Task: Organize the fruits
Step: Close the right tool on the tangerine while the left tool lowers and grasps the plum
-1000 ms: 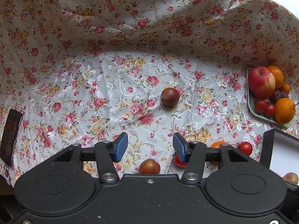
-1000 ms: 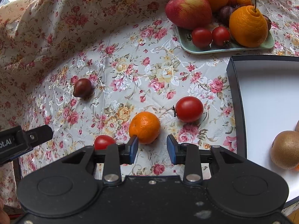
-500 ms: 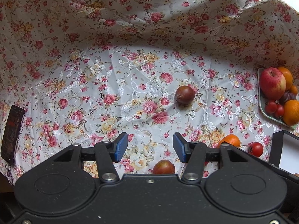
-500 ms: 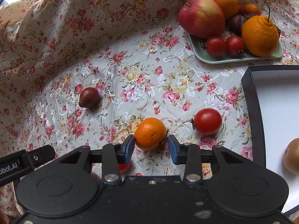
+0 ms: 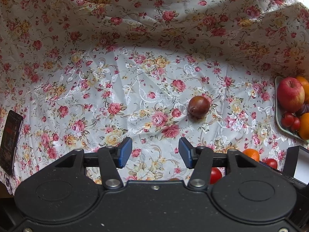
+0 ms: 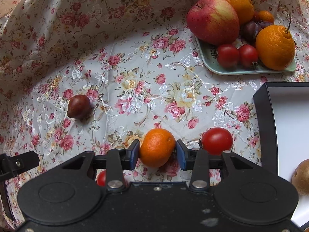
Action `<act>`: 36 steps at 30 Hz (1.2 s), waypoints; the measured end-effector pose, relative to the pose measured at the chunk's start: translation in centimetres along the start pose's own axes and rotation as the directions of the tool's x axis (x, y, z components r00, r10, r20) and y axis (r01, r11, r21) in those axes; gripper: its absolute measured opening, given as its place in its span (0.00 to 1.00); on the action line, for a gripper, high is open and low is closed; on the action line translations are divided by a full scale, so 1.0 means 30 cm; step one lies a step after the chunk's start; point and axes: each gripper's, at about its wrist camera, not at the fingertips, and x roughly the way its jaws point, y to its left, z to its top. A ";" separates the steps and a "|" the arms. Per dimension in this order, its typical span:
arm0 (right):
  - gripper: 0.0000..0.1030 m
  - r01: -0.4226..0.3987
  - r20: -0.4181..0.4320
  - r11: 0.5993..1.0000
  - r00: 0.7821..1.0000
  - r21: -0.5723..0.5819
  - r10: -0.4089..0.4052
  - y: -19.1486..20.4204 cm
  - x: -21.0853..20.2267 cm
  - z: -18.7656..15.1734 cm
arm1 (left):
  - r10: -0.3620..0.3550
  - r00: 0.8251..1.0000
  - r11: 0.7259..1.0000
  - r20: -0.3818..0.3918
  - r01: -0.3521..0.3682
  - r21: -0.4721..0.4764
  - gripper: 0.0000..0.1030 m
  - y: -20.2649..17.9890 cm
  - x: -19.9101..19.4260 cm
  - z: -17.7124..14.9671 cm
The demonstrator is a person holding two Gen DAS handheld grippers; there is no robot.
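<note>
In the right wrist view a small orange tangerine (image 6: 157, 147) sits between the blue pads of my right gripper (image 6: 157, 152), which touch or nearly touch its sides on the floral cloth. A red tomato (image 6: 217, 140) lies just right of it, and a dark brown-red fruit (image 6: 79, 106) lies to the left. Another red tomato (image 6: 101, 177) shows under the gripper. My left gripper (image 5: 155, 153) is open and empty above the cloth, with the dark fruit (image 5: 199, 106) ahead to its right. The tangerine (image 5: 251, 154) and tomato (image 5: 271, 163) show at the lower right there.
A pale green tray (image 6: 212, 65) at the back right holds an apple (image 6: 213, 20), oranges, plums and two tomatoes. A black-rimmed white box (image 6: 265, 119) at the right holds a brown kiwi (image 6: 301, 176). A dark phone (image 5: 9, 141) lies at the left edge. The cloth rises behind.
My right gripper has moved forward around the tangerine and its pads have closed in against it. My left gripper has drawn back and left; the reddish fruit below it has slipped out of sight.
</note>
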 end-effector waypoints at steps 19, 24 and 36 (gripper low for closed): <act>0.40 -0.006 -0.019 0.998 1.000 -0.061 0.005 0.013 0.011 0.015 | -0.031 0.999 0.999 0.023 0.031 -0.012 0.58 -0.080 0.085 0.060; 0.40 -0.012 -0.015 0.997 1.000 -0.079 0.010 0.002 0.004 0.022 | -0.031 0.999 1.000 0.031 0.031 0.000 0.58 -0.127 0.113 0.076; 0.40 -0.027 -0.012 0.993 1.000 -0.115 0.026 -0.017 -0.006 0.031 | -0.009 1.000 1.000 0.015 0.009 -0.006 0.58 -0.193 0.196 0.109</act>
